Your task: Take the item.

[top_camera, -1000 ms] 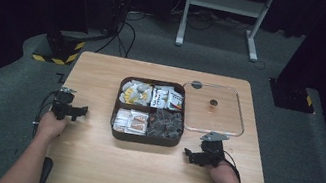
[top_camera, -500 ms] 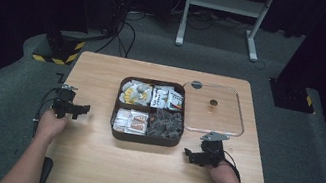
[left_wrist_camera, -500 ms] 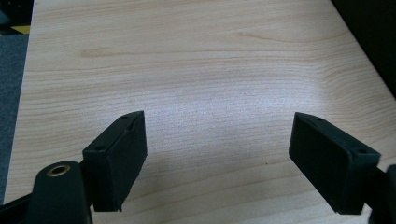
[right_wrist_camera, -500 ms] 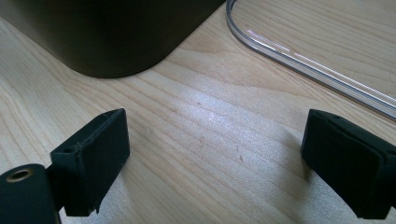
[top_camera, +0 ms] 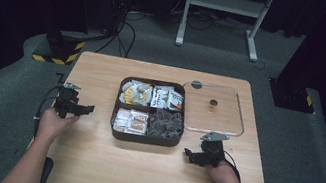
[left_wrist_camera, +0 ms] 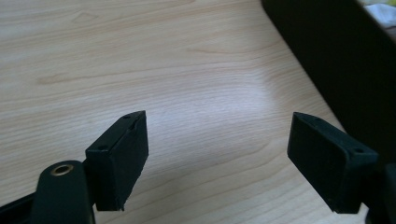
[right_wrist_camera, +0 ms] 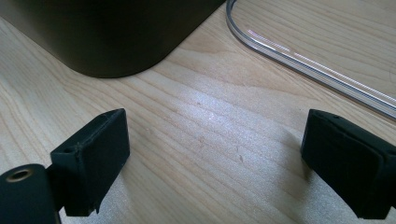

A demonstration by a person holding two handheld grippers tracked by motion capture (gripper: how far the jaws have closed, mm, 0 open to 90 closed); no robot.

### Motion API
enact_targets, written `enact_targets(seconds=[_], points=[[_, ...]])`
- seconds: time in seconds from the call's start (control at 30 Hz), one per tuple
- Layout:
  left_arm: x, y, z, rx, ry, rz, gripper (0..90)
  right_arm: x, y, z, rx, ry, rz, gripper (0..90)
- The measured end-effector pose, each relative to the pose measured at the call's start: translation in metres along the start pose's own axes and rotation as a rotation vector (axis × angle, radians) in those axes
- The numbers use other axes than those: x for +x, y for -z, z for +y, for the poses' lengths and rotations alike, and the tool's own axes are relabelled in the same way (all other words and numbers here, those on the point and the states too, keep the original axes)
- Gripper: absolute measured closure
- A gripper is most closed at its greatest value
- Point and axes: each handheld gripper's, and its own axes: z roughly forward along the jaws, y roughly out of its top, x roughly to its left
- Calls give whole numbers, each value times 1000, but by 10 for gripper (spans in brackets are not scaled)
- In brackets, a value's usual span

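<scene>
Comparing with the earlier high views, I am seeing nothing shifting: both hands are still resting in the same spots and the box and lid are lying where they were. I am holding the left gripper (top_camera: 89, 108) at the left of the high view, jaws spread wide with only bare worktop (left_wrist_camera: 196, 93) between them, and the dark compartment box (top_camera: 150, 111) is sitting just to its right in the middle of the frame, apart from it; its dark wall (left_wrist_camera: 341, 65) is filling the upper right of the left gripper view. The right gripper (top_camera: 189, 154) is lying at the lower right, also gaping and holding nothing, near the box's lower right corner (right_wrist_camera: 112, 37), with the clear lid (top_camera: 213, 109) lying flat just above it, its rim (right_wrist_camera: 308, 60) crossing the upper right of the right gripper view.
</scene>
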Motion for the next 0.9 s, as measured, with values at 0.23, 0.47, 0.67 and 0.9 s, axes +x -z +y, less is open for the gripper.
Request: enact_targets(seconds=[0.23, 0.47, 0.67, 0.9], points=[[-7, 1, 5, -6, -33, -41, 303, 0, 0, 0, 1, 3, -2, 80], [-19, 7, 17, -56, -63, -98, 352, 1, 0, 0, 3, 3, -4, 79], [-32, 6, 24, -59, -106, -134, 378, 1, 0, 0, 4, 1, -6, 78], [-49, 3, 34, -57, -150, -184, 389, 1, 1, -1, 3, 0, -9, 79]])
